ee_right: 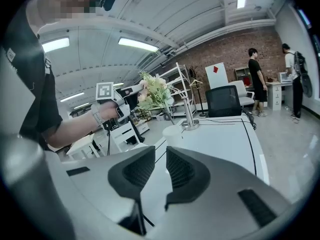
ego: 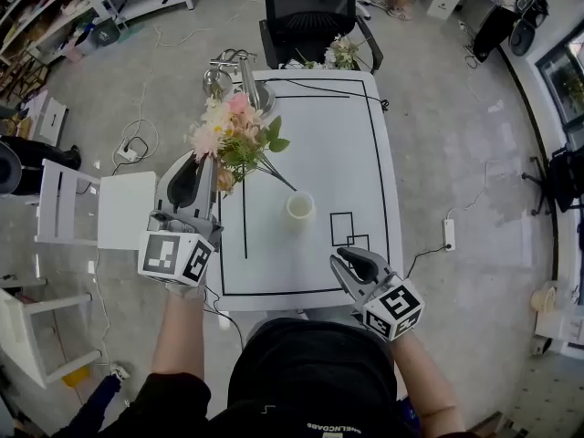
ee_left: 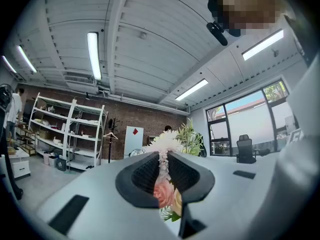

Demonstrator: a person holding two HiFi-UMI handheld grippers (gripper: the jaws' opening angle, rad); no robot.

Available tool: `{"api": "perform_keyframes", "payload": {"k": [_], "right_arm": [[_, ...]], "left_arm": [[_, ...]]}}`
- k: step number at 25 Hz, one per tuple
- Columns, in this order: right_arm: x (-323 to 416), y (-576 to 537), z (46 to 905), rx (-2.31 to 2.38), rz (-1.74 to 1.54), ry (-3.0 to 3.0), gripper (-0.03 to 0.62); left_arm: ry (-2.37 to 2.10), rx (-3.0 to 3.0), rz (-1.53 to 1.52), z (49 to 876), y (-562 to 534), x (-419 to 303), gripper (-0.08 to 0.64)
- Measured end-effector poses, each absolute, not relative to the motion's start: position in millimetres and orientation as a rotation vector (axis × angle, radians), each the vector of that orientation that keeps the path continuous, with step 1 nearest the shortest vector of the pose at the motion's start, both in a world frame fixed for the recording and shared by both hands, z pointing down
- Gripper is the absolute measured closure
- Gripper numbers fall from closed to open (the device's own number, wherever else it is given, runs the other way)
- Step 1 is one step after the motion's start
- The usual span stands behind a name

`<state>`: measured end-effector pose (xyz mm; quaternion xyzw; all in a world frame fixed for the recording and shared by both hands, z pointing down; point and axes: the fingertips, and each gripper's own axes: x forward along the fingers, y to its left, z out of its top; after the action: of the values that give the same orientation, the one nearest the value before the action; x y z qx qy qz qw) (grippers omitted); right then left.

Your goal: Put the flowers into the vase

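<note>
In the head view the left claw (ego: 208,167) grasps the flowers (ego: 233,133), likely light, soft and best held by the stems, at ten o'clock from the vase (ego: 300,206) on the surface (ego: 365,153), the left gripper view confirming the pinch and the right gripper view showing the right claw (ee_right: 160,161) slightly parted and empty.

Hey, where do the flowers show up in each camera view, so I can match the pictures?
Head view: flowers left of centre, over the table, held by the left gripper.
Left gripper view: bottom centre, clamped between its own jaws.
Right gripper view: upper left of centre.
Shared landmark: the left gripper holding them.
</note>
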<state>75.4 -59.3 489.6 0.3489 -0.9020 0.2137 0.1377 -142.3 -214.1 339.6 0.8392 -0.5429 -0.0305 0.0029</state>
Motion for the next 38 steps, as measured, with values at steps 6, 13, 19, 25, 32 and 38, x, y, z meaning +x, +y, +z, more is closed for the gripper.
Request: {"api": "perform_keyframes", "payload": {"k": [6, 13, 19, 25, 32, 38], "right_arm": [[74.7, -60.2, 484.8, 1.005, 0.62, -2.63, 0.535], [76.8, -61.1, 480.2, 1.007, 0.62, -2.652, 0.535], [77.6, -61.9, 476.6, 1.004, 0.618, -2.666, 0.535], [79.7, -61.9, 478.3, 0.999, 0.623, -2.662, 0.535], [81.3, -62.5, 483.2, 0.999, 0.635, -2.649, 0.535], [85.7, -65.3, 487.0, 1.006, 0.642, -2.641, 0.535]], "left_arm": [[-1.737, 2.663, -0.127, 307.9, -204.9, -141.6, 0.507], [-1.76, 2.718, -0.156, 272.7, -197.9, -138.2, 0.508], [-1.747, 2.767, -0.185, 251.6, -191.4, -130.0, 0.509], [-1.726, 2.809, -0.114, 259.5, -188.4, -119.9, 0.509], [-1.67, 2.812, -0.014, 292.6, -188.7, -109.8, 0.509], [-1.642, 2.828, 0.058, 315.2, -189.8, -97.5, 0.509]]}}
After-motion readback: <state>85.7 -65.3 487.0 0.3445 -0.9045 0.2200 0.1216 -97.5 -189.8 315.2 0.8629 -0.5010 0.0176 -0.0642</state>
